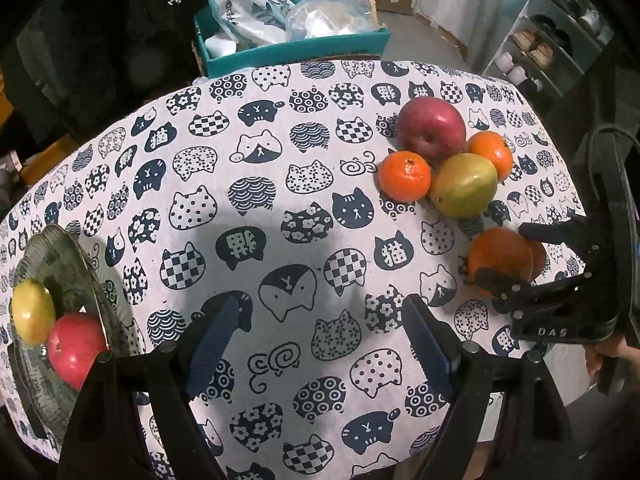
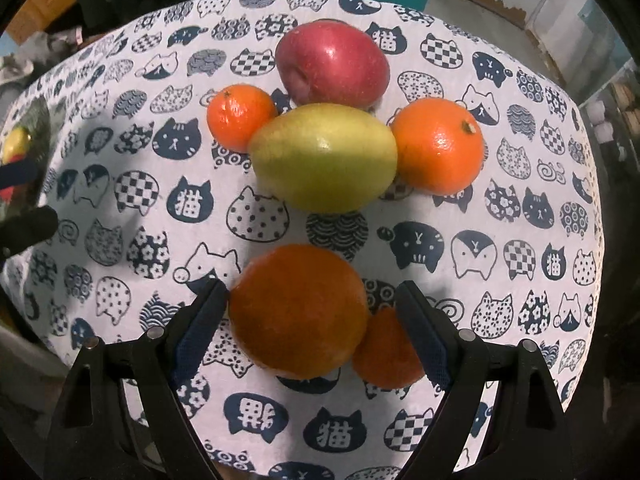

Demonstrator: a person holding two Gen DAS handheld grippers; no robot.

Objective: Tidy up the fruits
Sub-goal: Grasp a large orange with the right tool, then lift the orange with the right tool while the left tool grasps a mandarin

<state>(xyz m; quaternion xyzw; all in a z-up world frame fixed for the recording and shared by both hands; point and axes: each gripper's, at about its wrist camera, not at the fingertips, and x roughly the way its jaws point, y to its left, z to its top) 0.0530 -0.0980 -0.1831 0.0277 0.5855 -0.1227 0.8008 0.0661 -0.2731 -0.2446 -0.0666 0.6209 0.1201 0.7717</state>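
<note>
In the right wrist view, a big orange (image 2: 298, 312) and a smaller orange (image 2: 388, 348) lie on the cat-print cloth between the fingers of my right gripper (image 2: 310, 296). Its jaws stand wide and straddle both; no pad clearly presses. Behind them lie a green-yellow pear-shaped fruit (image 2: 324, 156), a red apple (image 2: 332, 64) and two oranges (image 2: 240, 116) (image 2: 438, 146). In the left wrist view my left gripper (image 1: 320, 312) hangs open over bare cloth. A glass plate (image 1: 60, 236) at its left holds a yellow fruit (image 1: 32, 306) and a red apple (image 1: 76, 348). The right gripper (image 1: 506, 254) shows at the right.
The tablecloth (image 1: 280, 160) covers a rounded table whose far edge drops to a teal box (image 1: 296, 48) full of bags. A shelf unit (image 1: 552, 40) stands at the far right. My left gripper (image 2: 24, 196) shows at the left edge of the right wrist view.
</note>
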